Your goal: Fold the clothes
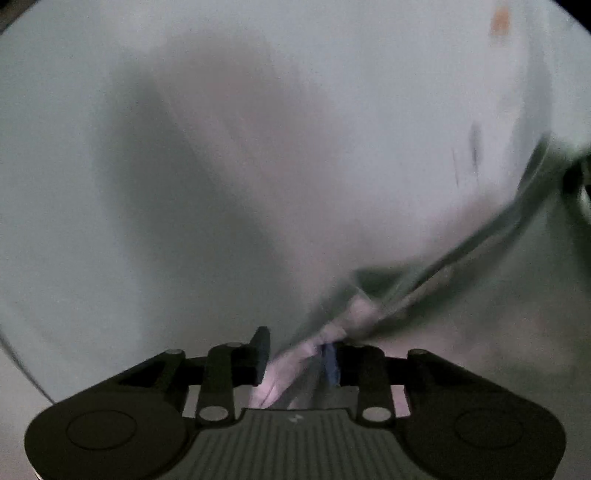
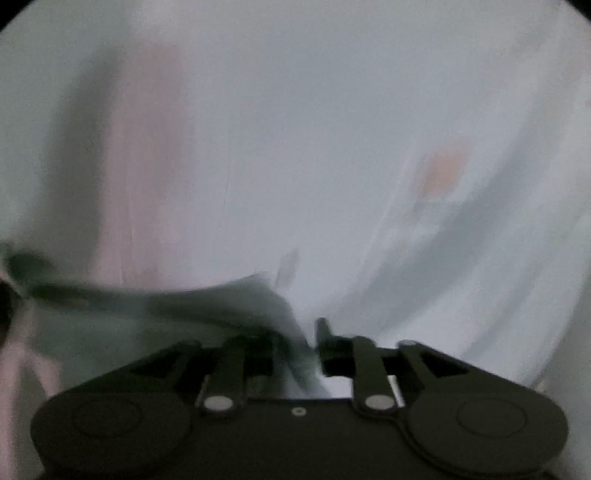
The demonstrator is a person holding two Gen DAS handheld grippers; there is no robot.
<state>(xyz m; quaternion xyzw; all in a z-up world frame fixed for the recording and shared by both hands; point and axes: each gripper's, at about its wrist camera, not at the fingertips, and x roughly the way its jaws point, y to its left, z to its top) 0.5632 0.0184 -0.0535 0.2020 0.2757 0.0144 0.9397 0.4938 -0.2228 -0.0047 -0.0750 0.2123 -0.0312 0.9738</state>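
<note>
Both views are heavily blurred. A pale white garment (image 1: 332, 147) with a small orange patch (image 1: 500, 20) fills the left wrist view, and its darker edge (image 1: 480, 240) runs diagonally down to my left gripper (image 1: 295, 356). The jaws stand apart with a pinkish-white fold of the cloth between them, lying against the right finger (image 1: 330, 363) and clear of the left one. In the right wrist view the same garment (image 2: 295, 147) and its orange patch (image 2: 443, 170) show. My right gripper (image 2: 297, 343) is open too, with a dark cloth edge (image 2: 147, 295) lying loosely across the gap.
A pale grey-green surface (image 1: 48, 184) lies beyond the garment on the left. A dark blurred shape (image 1: 583, 177) sits at the right rim of the left wrist view, and another (image 2: 7, 291) at the left rim of the right wrist view. I cannot tell what they are.
</note>
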